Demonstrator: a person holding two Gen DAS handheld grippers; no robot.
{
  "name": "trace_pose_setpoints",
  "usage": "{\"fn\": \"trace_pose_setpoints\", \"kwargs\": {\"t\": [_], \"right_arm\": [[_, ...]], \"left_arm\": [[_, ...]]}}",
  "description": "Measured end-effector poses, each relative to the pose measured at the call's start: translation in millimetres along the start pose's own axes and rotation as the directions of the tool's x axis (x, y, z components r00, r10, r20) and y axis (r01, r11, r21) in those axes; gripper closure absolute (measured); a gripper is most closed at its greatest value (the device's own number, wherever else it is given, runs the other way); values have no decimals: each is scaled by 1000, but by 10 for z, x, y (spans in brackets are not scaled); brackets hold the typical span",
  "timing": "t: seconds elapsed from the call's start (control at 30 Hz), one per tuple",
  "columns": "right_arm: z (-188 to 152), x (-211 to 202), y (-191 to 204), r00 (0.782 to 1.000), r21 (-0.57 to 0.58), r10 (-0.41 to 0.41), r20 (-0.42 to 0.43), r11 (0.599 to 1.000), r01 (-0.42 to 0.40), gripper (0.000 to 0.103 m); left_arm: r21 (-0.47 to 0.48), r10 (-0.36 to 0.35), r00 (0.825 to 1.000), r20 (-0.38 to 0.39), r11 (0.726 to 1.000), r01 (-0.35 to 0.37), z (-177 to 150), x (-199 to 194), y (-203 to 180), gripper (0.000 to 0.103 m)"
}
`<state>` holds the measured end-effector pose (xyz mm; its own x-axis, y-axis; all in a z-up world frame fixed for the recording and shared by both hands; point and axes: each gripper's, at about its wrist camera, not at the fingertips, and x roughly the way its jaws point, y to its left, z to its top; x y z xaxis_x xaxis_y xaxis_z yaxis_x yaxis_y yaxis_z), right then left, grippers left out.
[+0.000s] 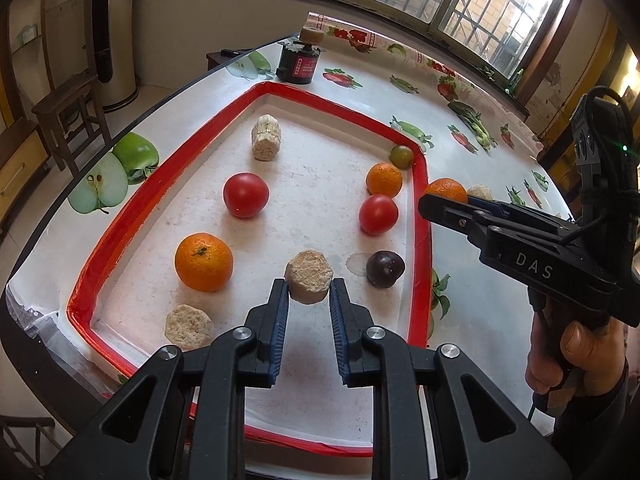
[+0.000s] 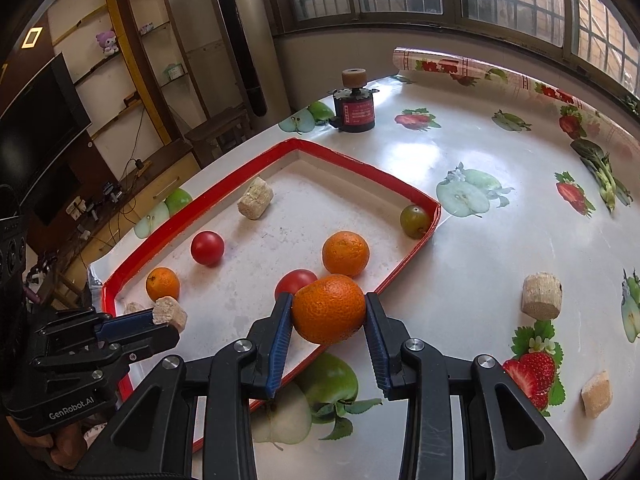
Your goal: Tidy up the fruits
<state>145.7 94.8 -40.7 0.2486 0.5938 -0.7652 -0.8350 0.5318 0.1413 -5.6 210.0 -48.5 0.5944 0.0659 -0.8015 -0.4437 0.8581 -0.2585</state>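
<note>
Both loads are mid-carry: the left gripper (image 1: 309,294), closed down tight, pinches a tan chunk (image 1: 308,282) low-centre over the red-rimmed tray (image 1: 420,216), while the right gripper (image 2: 326,322) clamps an orange (image 2: 329,308) at its near rim, so each likely needs lowering and release inside.

The tray (image 1: 422,216) is rimmed in red around a speckled off-white floor. Three oranges (image 1: 204,262) in bright orange, two glossy red tomatoes (image 1: 245,194), a dark purple plum (image 1: 385,269) and an olive-green fruit (image 1: 401,156) are seen in it. The bench (image 2: 500,240) is covered in a white cloth printed with strawberries and green apples. The jaws are black with blue pads (image 1: 282,320).
</note>
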Motion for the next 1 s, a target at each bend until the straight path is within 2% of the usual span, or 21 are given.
{"fn": "trace_pose_setpoints", "kwargs": {"t": [0.37,0.7,0.77,0.83,0.9,1.0], "right_arm": [[100,233,-27,1000,-9,7,-28,1000,-7,67],[92,255,2,999,-26,11,-37,1000,-12,65],[85,245,8,999,-25,13,-39,1000,-14,65],[82,227,8,999,-21,20,-39,1000,-21,63],[68,193,19,999,-20,29,-37,999,-29,59],[44,129,43,999,-30,19,-30,999,-20,53]], "left_arm": [[2,7,999,-32,1000,-7,17,143,-5,85],[-10,24,998,-60,1000,-25,-35,193,40,84],[-15,29,998,-63,999,-30,-42,186,47,82],[-19,40,997,-61,999,-41,-45,173,49,66],[-24,48,998,-51,999,-49,-54,143,54,56],[-27,48,998,-44,998,-50,-57,98,66,56]]}}
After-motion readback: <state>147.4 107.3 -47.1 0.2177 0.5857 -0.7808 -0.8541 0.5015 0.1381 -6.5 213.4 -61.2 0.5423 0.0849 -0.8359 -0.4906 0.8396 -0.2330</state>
